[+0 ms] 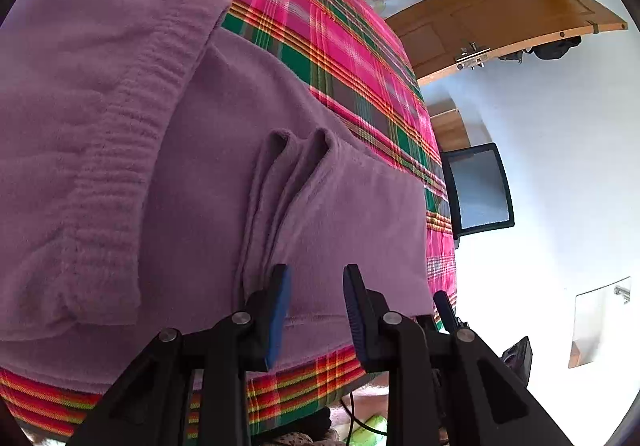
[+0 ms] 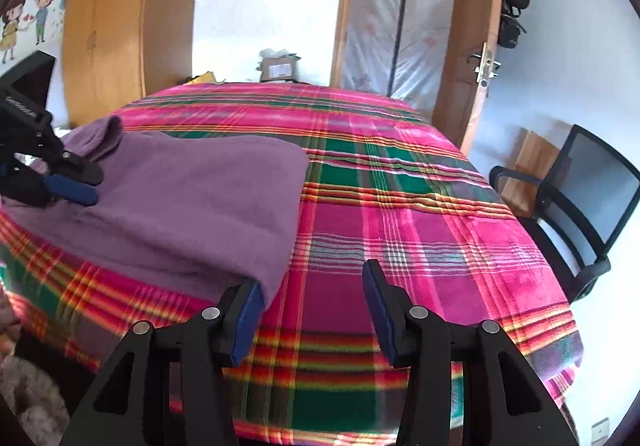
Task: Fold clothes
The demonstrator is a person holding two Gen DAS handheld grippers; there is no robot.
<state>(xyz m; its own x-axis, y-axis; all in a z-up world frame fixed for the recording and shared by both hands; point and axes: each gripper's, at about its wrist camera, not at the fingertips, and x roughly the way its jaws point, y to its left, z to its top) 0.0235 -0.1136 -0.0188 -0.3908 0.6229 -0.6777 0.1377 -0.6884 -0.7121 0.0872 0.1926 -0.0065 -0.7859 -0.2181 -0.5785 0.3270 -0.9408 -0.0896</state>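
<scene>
A purple fleece garment (image 1: 208, 150) lies folded on the plaid blanket (image 1: 320, 30), a ribbed part doubled over its left side and two raised creases in the middle. My left gripper (image 1: 316, 270) hovers open over the garment's near edge, with nothing between its fingers. In the right wrist view the same garment (image 2: 192, 202) covers the left of the blanket (image 2: 400, 206). My right gripper (image 2: 312, 274) is open just off the garment's near right corner, its left fingertip (image 2: 252, 290) against that corner. The left gripper (image 2: 86, 182) rests over the garment's far left end.
A black mesh office chair (image 2: 580, 206) stands past the blanket's right edge. Behind are a wooden door (image 2: 476, 46), a plastic-covered doorway (image 2: 392, 26), a wooden wardrobe (image 2: 108, 38) and a cardboard box (image 2: 280, 66). The blanket's right half is bare.
</scene>
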